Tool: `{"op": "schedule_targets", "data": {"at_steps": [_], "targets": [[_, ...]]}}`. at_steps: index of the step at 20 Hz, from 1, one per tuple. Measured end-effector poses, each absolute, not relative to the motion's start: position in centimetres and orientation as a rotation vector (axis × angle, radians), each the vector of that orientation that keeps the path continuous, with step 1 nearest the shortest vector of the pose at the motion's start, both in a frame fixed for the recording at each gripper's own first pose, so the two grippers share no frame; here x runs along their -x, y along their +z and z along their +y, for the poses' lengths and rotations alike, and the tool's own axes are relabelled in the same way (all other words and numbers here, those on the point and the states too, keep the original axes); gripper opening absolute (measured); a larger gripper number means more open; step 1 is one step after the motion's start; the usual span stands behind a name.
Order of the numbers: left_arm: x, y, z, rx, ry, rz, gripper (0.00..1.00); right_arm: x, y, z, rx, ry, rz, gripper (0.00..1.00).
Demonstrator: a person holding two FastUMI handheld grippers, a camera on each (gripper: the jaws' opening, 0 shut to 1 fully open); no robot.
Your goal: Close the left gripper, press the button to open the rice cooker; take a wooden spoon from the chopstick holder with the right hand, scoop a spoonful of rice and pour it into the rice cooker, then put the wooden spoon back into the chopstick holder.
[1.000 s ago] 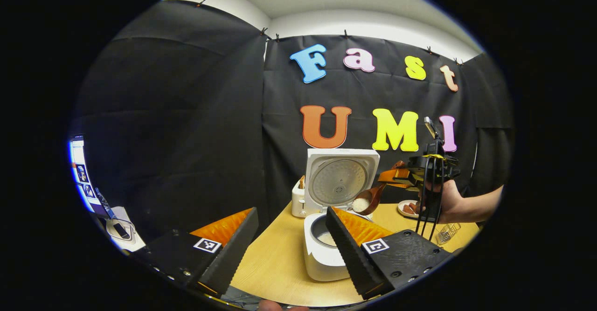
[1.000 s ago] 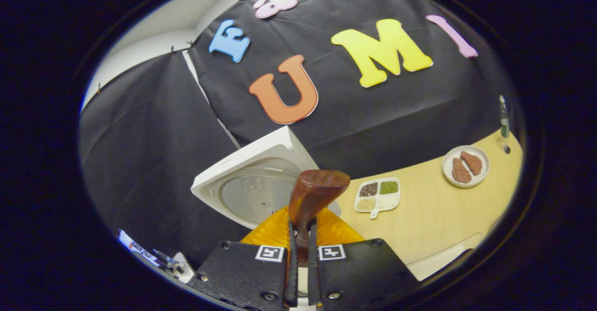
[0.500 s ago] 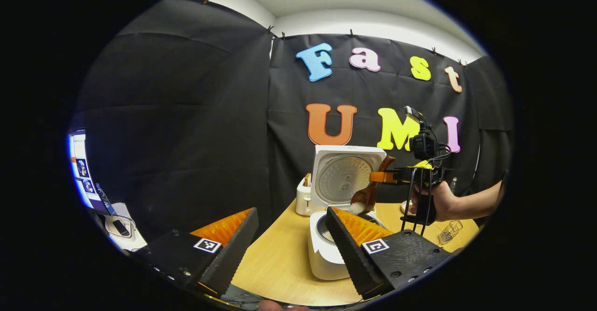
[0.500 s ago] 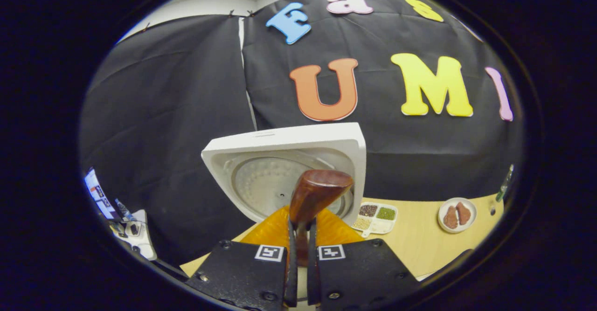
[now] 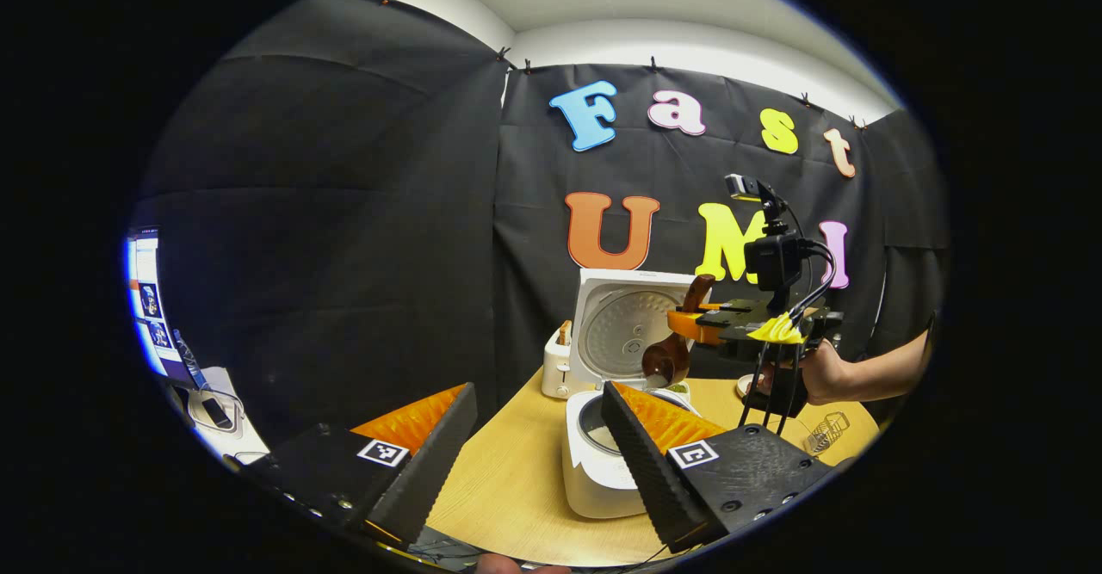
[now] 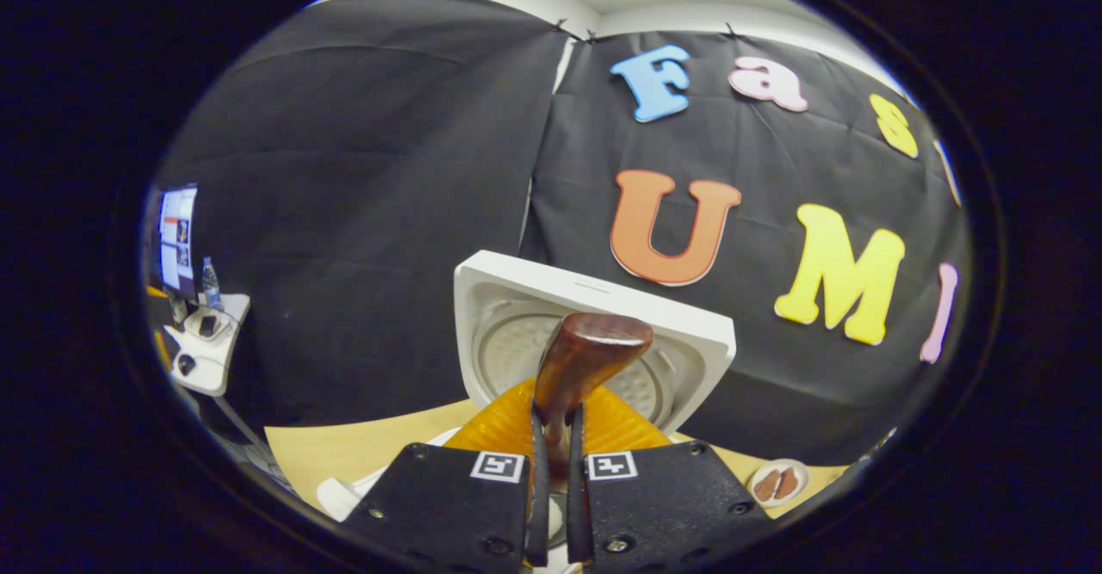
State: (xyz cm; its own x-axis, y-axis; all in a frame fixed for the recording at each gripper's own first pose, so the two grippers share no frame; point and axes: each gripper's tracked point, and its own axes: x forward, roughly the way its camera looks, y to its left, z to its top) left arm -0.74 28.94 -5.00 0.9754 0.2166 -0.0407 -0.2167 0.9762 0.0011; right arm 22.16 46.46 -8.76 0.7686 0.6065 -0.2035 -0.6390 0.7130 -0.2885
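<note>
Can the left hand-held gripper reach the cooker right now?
Probably yes. The left hand-held gripper is open, and the cooker sits just past its fingers with bare table between. The spoon hangs above.

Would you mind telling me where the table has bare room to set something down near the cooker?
Bare tan wooden table lies left of and in front of the white rice cooker, below the small white toaster. It is crowded on the cooker's right, where the right tongs hold the brown wooden spoon over the pot, near a wire holder.

rice cooker (image 5: 603, 471) pot partly hidden behind a finger, plate (image 6: 777, 482) contents too small to tell — screen (image 5: 146, 299) blurred
</note>
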Motion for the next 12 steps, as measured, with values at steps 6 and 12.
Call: {"op": "schedule_targets", "data": {"at_steps": [6, 12], "targets": [[0.7, -4.6, 28.8, -0.004, 0.207, 0.033, 0.94, -19.9, -8.7, 47.0, 0.502, 0.74, 0.014, 0.13], [0.7, -4.1, 28.4, -0.003, 0.203, 0.027, 0.94, -19.5, -8.0, 46.2, 0.453, 0.743, 0.023, 0.13]]}}
